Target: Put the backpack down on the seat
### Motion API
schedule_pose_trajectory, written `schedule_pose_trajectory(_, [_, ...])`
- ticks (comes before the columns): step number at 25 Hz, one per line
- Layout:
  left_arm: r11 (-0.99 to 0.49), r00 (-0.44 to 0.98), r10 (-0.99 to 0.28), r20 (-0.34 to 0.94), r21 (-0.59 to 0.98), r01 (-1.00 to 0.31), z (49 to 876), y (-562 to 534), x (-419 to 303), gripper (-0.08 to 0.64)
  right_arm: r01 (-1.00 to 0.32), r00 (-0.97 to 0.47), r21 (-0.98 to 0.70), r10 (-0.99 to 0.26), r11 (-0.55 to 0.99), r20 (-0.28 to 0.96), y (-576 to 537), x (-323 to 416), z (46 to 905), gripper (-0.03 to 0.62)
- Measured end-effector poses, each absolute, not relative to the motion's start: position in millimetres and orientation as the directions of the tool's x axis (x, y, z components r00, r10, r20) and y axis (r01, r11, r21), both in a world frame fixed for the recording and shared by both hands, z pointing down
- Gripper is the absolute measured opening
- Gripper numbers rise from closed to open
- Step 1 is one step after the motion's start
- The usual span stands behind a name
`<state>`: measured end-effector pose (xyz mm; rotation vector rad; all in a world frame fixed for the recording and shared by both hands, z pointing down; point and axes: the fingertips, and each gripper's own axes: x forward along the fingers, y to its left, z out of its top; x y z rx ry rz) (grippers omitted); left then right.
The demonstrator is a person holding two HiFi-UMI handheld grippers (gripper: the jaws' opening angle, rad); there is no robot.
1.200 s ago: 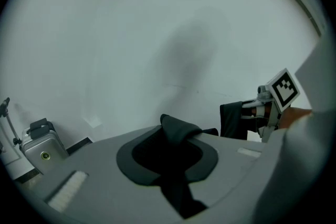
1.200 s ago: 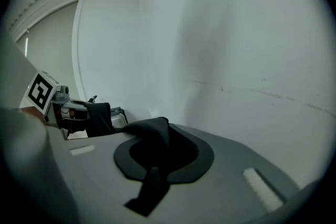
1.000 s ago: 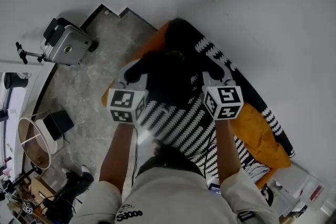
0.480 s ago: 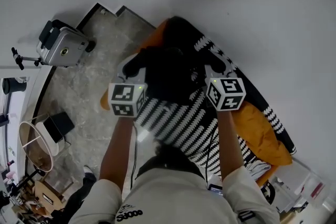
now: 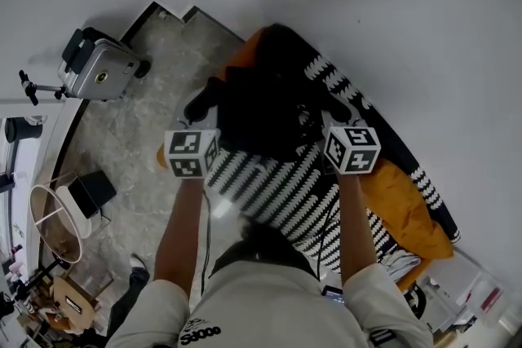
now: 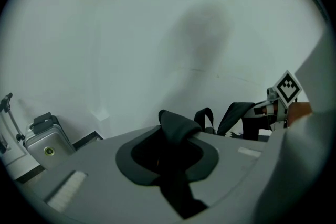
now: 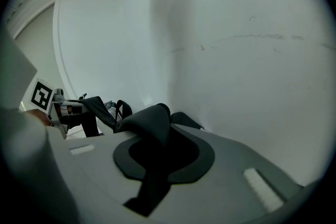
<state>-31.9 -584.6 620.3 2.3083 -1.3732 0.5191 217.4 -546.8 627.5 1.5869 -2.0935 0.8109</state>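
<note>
A black backpack [image 5: 265,106] hangs between my two grippers over an orange seat [image 5: 400,212] draped with a black-and-white patterned cover [image 5: 285,196]. My left gripper [image 5: 200,114] is shut on a black backpack strap [image 6: 176,131], which runs up out of its jaws. Likewise my right gripper [image 5: 334,112] is shut on a black strap [image 7: 149,131] on the bag's other side. Each gripper view shows the other gripper's marker cube [image 6: 287,87] [image 7: 43,95] across the bag. The bag's underside is hidden, so whether it touches the seat I cannot tell.
A white wall [image 5: 367,12] stands right behind the seat. On the marbled floor [image 5: 139,134] to the left sit a silver suitcase [image 5: 98,73], a round basket [image 5: 50,222] and a small black box [image 5: 91,193]. The person's legs fill the bottom of the head view.
Both grippers and the backpack have shifted a little away from the person, towards the wall end of the seat. Both stay shut on the straps.
</note>
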Motion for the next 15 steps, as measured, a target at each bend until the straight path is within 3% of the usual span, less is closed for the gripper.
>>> schedule_pose_trajectory(8, [-0.379, 0.426, -0.715, 0.554, 0.205, -0.902, 658.9, -563.1, -46.0, 0.054, -0.95, -0.283, -0.296, -0.688, 0.103, 0.668, -524.6, 220.5, 666.5, 0.035])
schedule_pose_trajectory(15, [-0.191, 0.473, -0.696, 0.54, 0.496, -0.847, 707.5, -549.6, -44.5, 0.054, -0.88, -0.338, -0.474, -0.678, -0.016, 0.652, -514.7, 211.7, 702.0, 0.037])
